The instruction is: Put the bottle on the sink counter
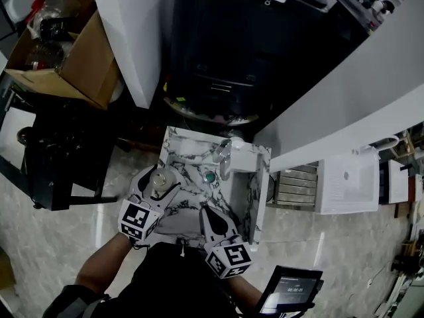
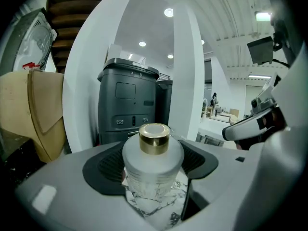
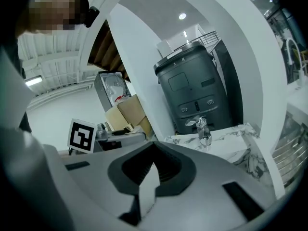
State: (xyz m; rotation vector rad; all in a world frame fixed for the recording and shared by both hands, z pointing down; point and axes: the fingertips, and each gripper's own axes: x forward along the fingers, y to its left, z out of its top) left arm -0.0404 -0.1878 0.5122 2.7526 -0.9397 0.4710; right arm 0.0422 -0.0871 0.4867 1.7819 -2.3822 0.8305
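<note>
A frosted glass bottle (image 2: 153, 163) with a gold cap (image 2: 154, 138) sits between the dark pads of my left gripper (image 2: 155, 174), which is shut on it. In the head view the bottle (image 1: 161, 179) is over the left side of the white marble sink counter (image 1: 177, 140); marble shows right beneath it, and I cannot tell if it touches. A chrome faucet (image 1: 225, 155) stands at the back of the basin, with a green drain (image 1: 210, 176) in it. My right gripper (image 1: 207, 212) hovers over the front of the basin, shut with nothing in it (image 3: 150, 173).
A dark grey machine (image 1: 252, 45) stands behind the counter, beside a white pillar (image 1: 132, 32). A cardboard box (image 1: 73, 52) and a black cart (image 1: 59, 158) lie to the left. A white panel (image 1: 348, 181) is at the right, a tablet (image 1: 289, 289) at bottom right.
</note>
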